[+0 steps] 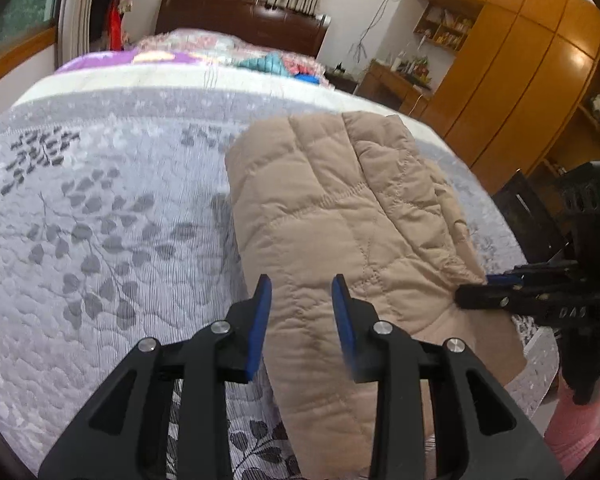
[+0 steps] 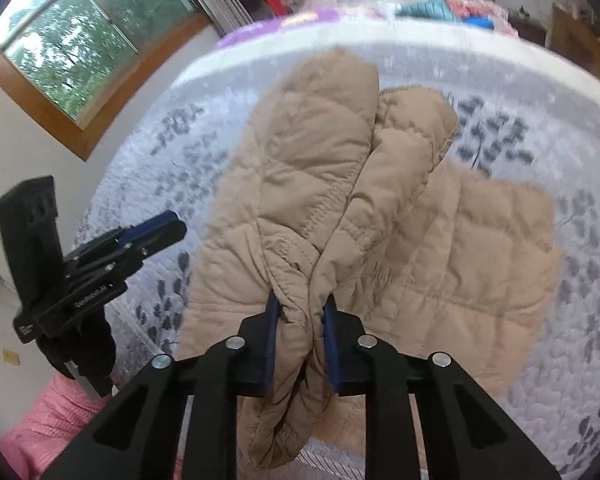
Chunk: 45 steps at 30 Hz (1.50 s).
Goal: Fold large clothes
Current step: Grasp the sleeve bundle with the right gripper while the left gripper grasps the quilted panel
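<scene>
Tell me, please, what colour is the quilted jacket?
Tan; the quilted jacket shows best in the right wrist view.

Right tongs (image 2: 300, 332) pinching a bunched fold of tan quilted jacket (image 2: 460, 248) — grey leaf-patterned bedspread (image 2: 580, 280) beneath

Bedroom: my bed (image 1: 100, 200), grey leaf-print cover. Dark headboard (image 1: 240, 16) at 12 o'clock, wooden wardrobe (image 1: 520, 92) 2 o'clock, daylit window (image 2: 84, 40) 10 o'clock.

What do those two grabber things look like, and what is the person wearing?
Both are black plastic with blue pads inside the fingers and round silver bolts at the joints. The left gripper shows small white lettering on its side in the other camera. The right gripper has white letters and a green light. The person wears black gloves and pink sleeves.
</scene>
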{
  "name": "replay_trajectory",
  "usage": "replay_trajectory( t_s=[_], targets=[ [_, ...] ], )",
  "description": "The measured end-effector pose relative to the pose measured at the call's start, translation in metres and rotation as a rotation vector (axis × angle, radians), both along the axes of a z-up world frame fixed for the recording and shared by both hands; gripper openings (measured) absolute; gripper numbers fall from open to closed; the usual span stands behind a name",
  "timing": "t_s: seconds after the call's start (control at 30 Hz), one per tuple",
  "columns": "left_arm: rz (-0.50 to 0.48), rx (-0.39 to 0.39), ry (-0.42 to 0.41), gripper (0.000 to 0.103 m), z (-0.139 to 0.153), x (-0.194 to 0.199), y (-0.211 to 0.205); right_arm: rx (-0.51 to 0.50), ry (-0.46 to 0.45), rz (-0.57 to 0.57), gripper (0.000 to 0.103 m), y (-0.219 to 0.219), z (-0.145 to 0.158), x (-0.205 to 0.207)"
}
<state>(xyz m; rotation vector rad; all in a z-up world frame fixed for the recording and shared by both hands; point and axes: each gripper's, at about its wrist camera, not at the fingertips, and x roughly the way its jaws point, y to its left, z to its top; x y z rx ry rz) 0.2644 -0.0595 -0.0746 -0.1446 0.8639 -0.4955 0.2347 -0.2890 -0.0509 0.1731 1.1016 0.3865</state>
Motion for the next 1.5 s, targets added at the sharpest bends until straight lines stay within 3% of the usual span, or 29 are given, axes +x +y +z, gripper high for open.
replay_trajectory(
  t_s=[0.2, 0.37, 0.67, 1.13, 1.5],
  targets=[
    [-0.063, -0.02, -0.043, 0.032, 0.017, -0.014, -0.019, -0.01, -0.118, -0.036, 0.02, -0.031, 0.043, -0.033],
    [-0.131, -0.017, -0.034, 0.032, 0.015, -0.015, -0.047, -0.01, -0.14, -0.108, 0.02, -0.072, 0.049, -0.055],
    [-0.208, 0.024, 0.023, 0.031, -0.011, -0.011, -0.086, 0.036, -0.067, -0.204, 0.02, -0.122, 0.002, -0.065],
    [-0.215, 0.098, 0.042, 0.032, -0.043, -0.012, -0.097, 0.051, 0.016, -0.207, 0.023, -0.124, -0.074, -0.056],
    [-0.245, 0.119, 0.044, 0.031, -0.069, -0.009, -0.107, 0.07, -0.011, -0.235, 0.025, -0.126, -0.094, -0.063]
  ],
)
